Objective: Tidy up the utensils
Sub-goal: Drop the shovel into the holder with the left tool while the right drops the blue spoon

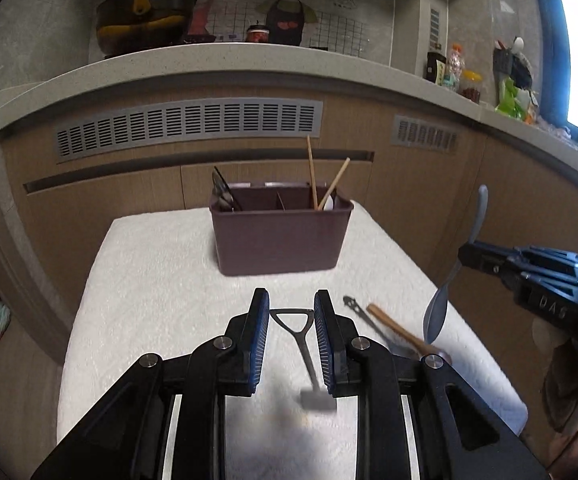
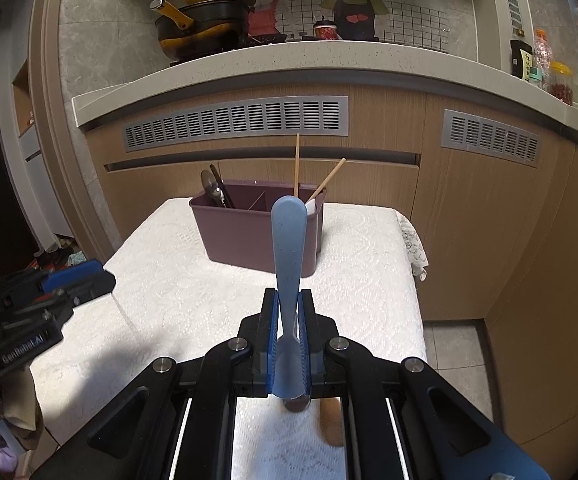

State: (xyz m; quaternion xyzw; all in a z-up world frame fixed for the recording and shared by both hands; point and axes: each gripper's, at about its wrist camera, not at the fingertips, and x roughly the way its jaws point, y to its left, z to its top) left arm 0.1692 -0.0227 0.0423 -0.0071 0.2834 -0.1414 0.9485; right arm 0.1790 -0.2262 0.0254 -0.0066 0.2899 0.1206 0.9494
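— Where the left wrist looks out, what do the jaws have?
— The left gripper (image 1: 292, 294) has its jaws nearly closed, the pads pressing on the forked head of a metal utensil (image 1: 303, 344); its handle trails back between them, blurred. Straight ahead of the jaws stands the purple organizer (image 1: 277, 236) on the white-covered tabletop (image 1: 149, 280), with chopsticks (image 1: 311, 168) in its right compartment. Just right of the jaws lie a dark utensil (image 1: 357, 310) and a wooden spoon (image 1: 401, 330).
— And further right?
— The right gripper (image 1: 465, 256), clamping a blue spoon (image 1: 435, 316) with the bowl hanging down.
— From the right wrist?
— The jaws are closed tight on that spoon (image 2: 287, 232), with its handle rising ahead of them, in front of the organizer (image 2: 249, 236). The left gripper (image 2: 105, 276) sits well to the left.
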